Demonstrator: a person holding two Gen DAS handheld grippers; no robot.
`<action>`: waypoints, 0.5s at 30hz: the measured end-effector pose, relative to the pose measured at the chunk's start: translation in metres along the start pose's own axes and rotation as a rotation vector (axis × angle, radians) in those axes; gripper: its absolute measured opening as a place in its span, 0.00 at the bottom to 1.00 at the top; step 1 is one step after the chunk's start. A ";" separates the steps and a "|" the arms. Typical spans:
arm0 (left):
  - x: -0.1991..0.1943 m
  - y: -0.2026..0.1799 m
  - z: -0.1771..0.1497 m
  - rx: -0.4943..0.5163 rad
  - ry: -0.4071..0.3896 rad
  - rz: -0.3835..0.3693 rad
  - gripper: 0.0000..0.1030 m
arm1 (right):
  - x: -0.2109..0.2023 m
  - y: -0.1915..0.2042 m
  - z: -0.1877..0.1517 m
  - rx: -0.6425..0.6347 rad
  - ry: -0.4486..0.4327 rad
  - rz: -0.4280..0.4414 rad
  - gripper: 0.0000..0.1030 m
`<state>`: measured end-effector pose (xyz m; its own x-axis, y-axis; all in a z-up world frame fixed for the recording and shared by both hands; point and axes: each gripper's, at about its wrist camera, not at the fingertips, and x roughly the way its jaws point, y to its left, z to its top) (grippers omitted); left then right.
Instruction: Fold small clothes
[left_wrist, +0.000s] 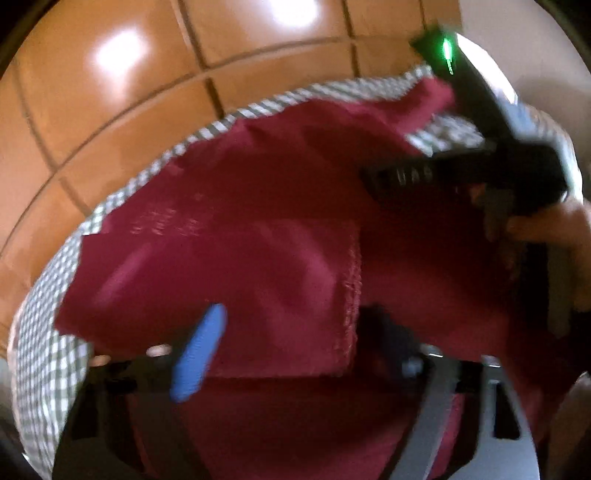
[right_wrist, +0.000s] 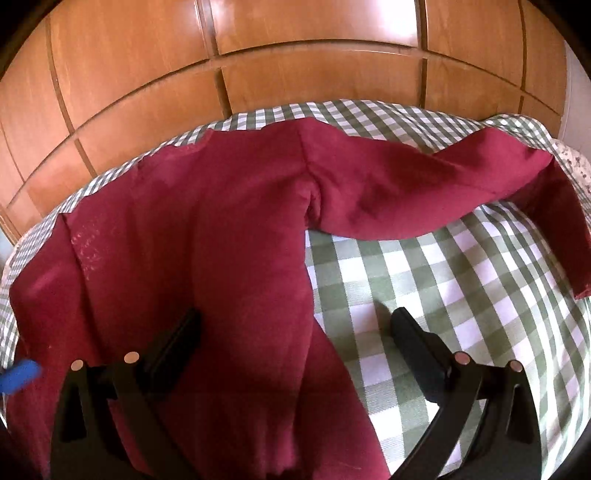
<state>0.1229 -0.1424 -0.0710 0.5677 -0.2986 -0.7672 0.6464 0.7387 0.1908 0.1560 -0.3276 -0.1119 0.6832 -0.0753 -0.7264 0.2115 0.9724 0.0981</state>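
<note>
A dark red long-sleeved garment lies spread on a green checked cloth, one sleeve stretched out to the right. My right gripper is open wide low over the garment's right edge. One of its fingers hangs over the red fabric and the other over the checks. In the blurred left wrist view the garment fills the middle. My left gripper is open above a folded part of it, with nothing pinched. A hand holds the right tool at the upper right.
Orange-brown wooden panels rise right behind the far edge of the checked cloth. A strip of floral fabric shows at the far right. The blue finger of the left tool shows at the left edge of the right wrist view.
</note>
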 end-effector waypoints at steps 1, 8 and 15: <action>0.002 0.000 0.000 -0.012 -0.003 -0.029 0.49 | -0.001 -0.001 -0.001 0.004 -0.002 0.005 0.98; -0.031 0.041 0.008 -0.181 -0.113 -0.101 0.08 | 0.002 0.000 0.001 0.008 -0.007 0.010 0.98; -0.081 0.137 -0.008 -0.414 -0.224 0.030 0.08 | 0.002 -0.001 0.000 0.010 -0.011 0.014 0.98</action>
<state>0.1614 -0.0118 0.0125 0.7085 -0.3633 -0.6050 0.3966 0.9141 -0.0845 0.1567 -0.3287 -0.1132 0.6937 -0.0645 -0.7173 0.2092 0.9711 0.1150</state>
